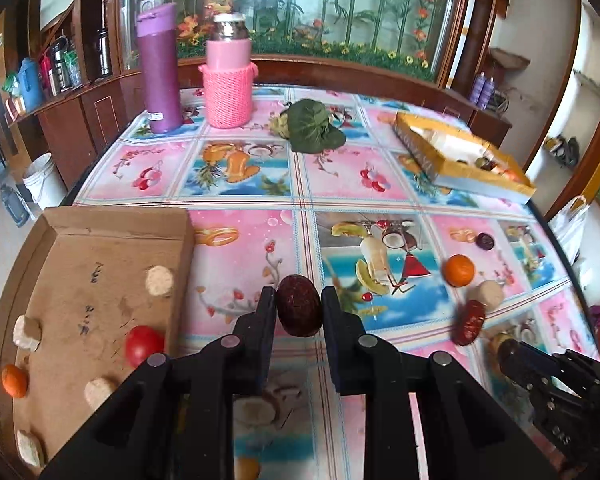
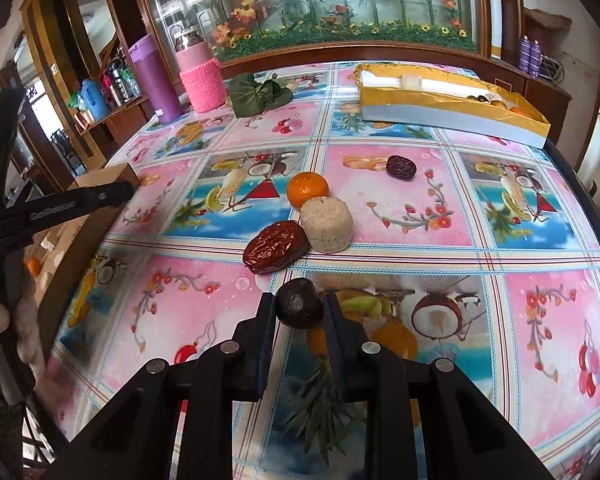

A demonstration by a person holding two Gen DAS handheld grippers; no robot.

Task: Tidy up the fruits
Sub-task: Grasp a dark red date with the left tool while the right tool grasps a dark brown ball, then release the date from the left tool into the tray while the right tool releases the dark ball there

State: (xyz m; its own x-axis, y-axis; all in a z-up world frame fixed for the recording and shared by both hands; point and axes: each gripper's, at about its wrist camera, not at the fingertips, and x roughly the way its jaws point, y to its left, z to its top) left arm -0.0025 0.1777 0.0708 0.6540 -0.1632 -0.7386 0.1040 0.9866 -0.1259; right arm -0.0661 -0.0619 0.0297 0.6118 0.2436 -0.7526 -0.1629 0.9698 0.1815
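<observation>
Cardboard tray (image 1: 100,280) half hidden behind left gripper (image 1: 299,312).

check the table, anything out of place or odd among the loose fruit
Yes: a pale round cake sits among the loose fruit, touching the orange and the red date. It matches the cakes in the cardboard tray, not the fruit. A leafy green vegetable also lies loose near the pink bottle.

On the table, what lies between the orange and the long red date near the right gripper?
A round beige cake lies there, touching the orange behind it and the red date in front. The right wrist view shows this best.
</observation>
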